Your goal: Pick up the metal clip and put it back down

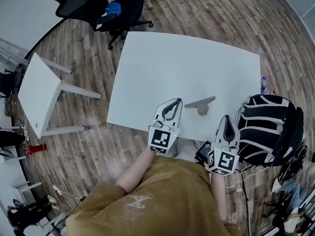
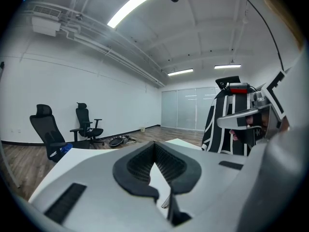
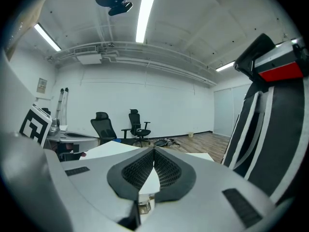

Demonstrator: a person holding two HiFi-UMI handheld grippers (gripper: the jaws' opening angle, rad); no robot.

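Note:
The metal clip (image 1: 201,104) lies flat on the white table (image 1: 187,58) near its front edge, a grey bar with a small tab under it. My left gripper (image 1: 179,101) rests just left of the clip, its tips a short way from the clip's left end, jaws shut with nothing between them. My right gripper (image 1: 226,117) sits lower right of the clip at the table's front edge, also shut and empty. In the left gripper view the fingertips of the left gripper (image 2: 154,144) meet. Those of the right gripper (image 3: 154,150) meet in the right gripper view.
A black-and-white striped chair back (image 1: 268,127) stands close by on the right. A small dark device (image 1: 203,152) lies at the table edge near my body. Black office chairs (image 1: 106,9) stand beyond the far left corner, and a small white table (image 1: 42,90) stands to the left.

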